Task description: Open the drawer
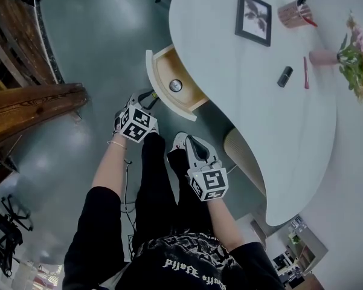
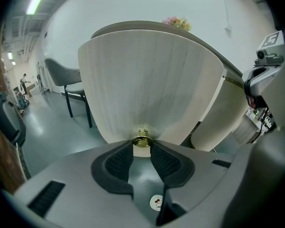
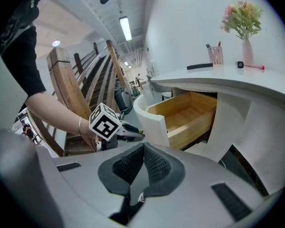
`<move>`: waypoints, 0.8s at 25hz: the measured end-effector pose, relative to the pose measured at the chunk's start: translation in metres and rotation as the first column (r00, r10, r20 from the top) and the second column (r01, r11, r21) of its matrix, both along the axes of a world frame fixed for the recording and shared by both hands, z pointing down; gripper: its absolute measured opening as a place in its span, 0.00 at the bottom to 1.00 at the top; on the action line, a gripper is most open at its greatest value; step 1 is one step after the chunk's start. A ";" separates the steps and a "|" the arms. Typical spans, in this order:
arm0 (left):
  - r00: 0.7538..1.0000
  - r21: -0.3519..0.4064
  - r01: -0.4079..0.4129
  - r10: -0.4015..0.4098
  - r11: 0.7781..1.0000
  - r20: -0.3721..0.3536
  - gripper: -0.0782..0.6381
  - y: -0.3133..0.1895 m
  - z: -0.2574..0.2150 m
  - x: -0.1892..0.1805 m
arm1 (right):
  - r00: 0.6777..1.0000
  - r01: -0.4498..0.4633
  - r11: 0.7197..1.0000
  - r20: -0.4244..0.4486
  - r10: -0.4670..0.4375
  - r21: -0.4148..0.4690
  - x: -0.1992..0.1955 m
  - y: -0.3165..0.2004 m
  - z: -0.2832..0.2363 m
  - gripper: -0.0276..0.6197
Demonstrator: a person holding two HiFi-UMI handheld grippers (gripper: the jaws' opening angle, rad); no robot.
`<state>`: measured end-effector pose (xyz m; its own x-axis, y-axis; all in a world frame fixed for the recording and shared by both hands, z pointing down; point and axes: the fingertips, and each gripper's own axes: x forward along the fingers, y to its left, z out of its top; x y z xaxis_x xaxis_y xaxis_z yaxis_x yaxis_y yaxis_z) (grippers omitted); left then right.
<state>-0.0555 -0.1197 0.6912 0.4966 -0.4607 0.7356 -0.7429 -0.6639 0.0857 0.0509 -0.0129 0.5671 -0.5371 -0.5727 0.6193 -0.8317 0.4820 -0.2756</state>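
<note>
The white curved-front drawer (image 1: 169, 77) stands pulled out from the desk (image 1: 260, 113), its wooden inside showing, with a small round object (image 1: 176, 85) lying in it. In the left gripper view the drawer front (image 2: 151, 80) fills the frame and its brass knob (image 2: 142, 140) sits between the pad tips. My left gripper (image 2: 142, 148) is shut on that knob; it also shows at the drawer's front in the head view (image 1: 150, 98). My right gripper (image 1: 190, 142) hangs shut and empty nearer the person's legs, away from the drawer (image 3: 185, 113).
On the desk top are a picture frame (image 1: 253, 18), a pink pen cup (image 1: 293, 14), a vase of flowers (image 1: 350, 50), a small dark cylinder (image 1: 284, 76) and a pink pen (image 1: 305, 72). A ribbed desk leg (image 1: 244, 156) stands right of the drawer. Wooden stair rails (image 1: 30, 107) rise at left.
</note>
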 end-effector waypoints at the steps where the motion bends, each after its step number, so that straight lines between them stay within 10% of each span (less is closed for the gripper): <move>1: 1.000 -0.002 -0.003 0.003 1.000 0.002 0.28 0.001 0.000 -0.001 | 1.000 0.001 1.000 0.002 -0.001 -0.005 -0.001 0.001 0.000 0.08; 20: 0.998 -0.028 -0.039 0.040 0.999 0.050 0.28 0.019 0.000 -0.023 | 1.000 0.021 0.999 0.014 -0.020 -0.042 -0.010 0.012 0.000 0.08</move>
<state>-0.0785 -0.1009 0.6916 0.4759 -0.4214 0.7720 -0.7199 -0.6908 0.0667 0.0412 -0.0010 0.5668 -0.5571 -0.5347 0.6354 -0.8177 0.4866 -0.3075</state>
